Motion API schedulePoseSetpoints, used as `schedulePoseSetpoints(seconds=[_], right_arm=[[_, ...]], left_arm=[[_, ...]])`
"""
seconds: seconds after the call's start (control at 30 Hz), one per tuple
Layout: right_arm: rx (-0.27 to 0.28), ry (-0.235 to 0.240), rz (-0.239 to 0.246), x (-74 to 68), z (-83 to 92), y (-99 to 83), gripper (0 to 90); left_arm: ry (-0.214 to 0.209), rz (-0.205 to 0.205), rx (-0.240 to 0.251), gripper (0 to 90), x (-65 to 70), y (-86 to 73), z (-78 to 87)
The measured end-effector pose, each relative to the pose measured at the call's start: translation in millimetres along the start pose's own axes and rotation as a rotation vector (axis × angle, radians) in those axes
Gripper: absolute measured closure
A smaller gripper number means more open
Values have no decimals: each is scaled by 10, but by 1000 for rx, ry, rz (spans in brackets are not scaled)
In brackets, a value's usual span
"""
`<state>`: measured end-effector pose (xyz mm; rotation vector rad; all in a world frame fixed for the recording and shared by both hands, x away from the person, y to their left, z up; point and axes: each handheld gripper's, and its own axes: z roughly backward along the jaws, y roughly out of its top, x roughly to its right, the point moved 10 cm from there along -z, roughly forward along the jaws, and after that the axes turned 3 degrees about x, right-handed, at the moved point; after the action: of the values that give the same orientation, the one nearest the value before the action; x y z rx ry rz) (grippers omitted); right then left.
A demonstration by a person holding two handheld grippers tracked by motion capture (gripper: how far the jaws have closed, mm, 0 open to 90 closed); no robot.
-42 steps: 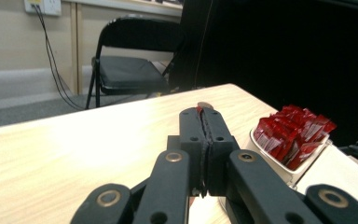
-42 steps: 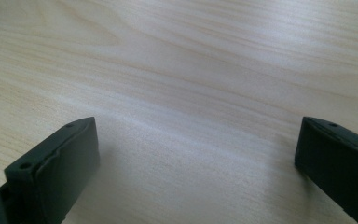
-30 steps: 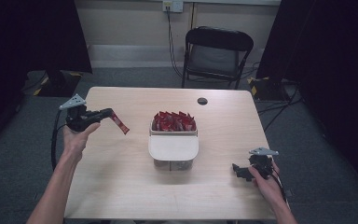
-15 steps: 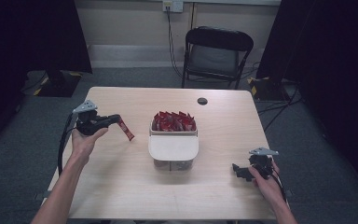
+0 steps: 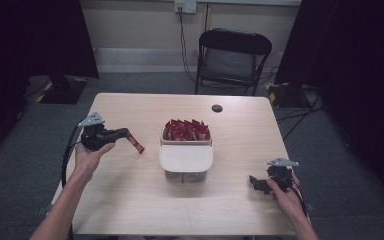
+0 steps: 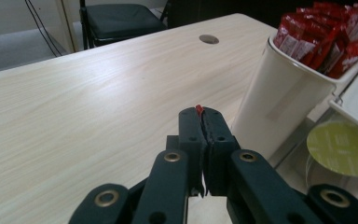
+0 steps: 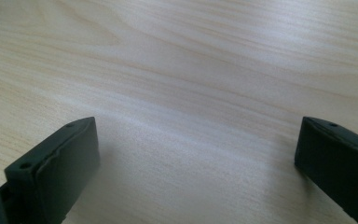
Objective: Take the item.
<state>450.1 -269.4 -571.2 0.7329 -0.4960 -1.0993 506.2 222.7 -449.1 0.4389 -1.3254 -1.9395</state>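
The wooden table carries everything, and the landmark on it is the white container standing at its middle, whose far compartment is packed with upright red sachets while a pale lid-like panel covers its near part, under which the left gripper view shows a cup with a yellow-green foil top; left of the container, the left gripper is held above the table with its jaws pressed together on one red sachet, which hangs slanting down from the tips toward the container, and in the left gripper view a red sliver peeks out between the closed jaws; right of the container and nearer the person, the right gripper rests low at the table with its jaws spread wide and nothing between them, bare wood showing in the gap in the right gripper view; beyond the container lies a small dark round hole in the tabletop; judging by this, the step in hand is carrying a single sachet beside the container, either toward its red stock or away from it, I cannot tell which; the next move calls for keeping the thin packet pinched and steering it clear of the container's rim; the sachets bear white print too small to read, and no brand can be made out
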Motion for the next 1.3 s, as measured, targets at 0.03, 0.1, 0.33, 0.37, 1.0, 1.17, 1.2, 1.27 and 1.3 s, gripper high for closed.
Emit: schedulePoseSetpoints(seconds=[0.03, 0.1, 0.33, 0.37, 1.0, 1.17, 1.2, 1.27, 1.3], right_arm=[[1, 0, 0, 0, -1, 0, 0], [0, 0, 0, 0, 0, 0, 0], [1, -2, 0, 1, -1, 1, 0], [1, -2, 0, 1, -1, 1, 0], [0, -2, -2, 0, 1, 0, 0], [1, -2, -1, 1, 0, 0, 0], [1, -2, -1, 1, 0, 0, 0], [1, -2, -1, 1, 0, 1, 0], [1, -2, -1, 1, 0, 1, 0]], left_arm=[[1, -3, -12, 876, 2, -19, 27], [-3, -2, -22, 875, 8, -38, 44], [-10, 2, -22, 875, 41, -134, 104], [-9, -2, -25, 875, 42, -138, 108], [-36, 27, -72, 872, 52, -365, 44], [-41, 28, -63, 869, 55, -410, -19], [-39, 17, -69, 869, 52, -423, -35], [-43, 2, -78, 865, 74, -451, -73], [-43, 2, -78, 864, 74, -451, -73]])
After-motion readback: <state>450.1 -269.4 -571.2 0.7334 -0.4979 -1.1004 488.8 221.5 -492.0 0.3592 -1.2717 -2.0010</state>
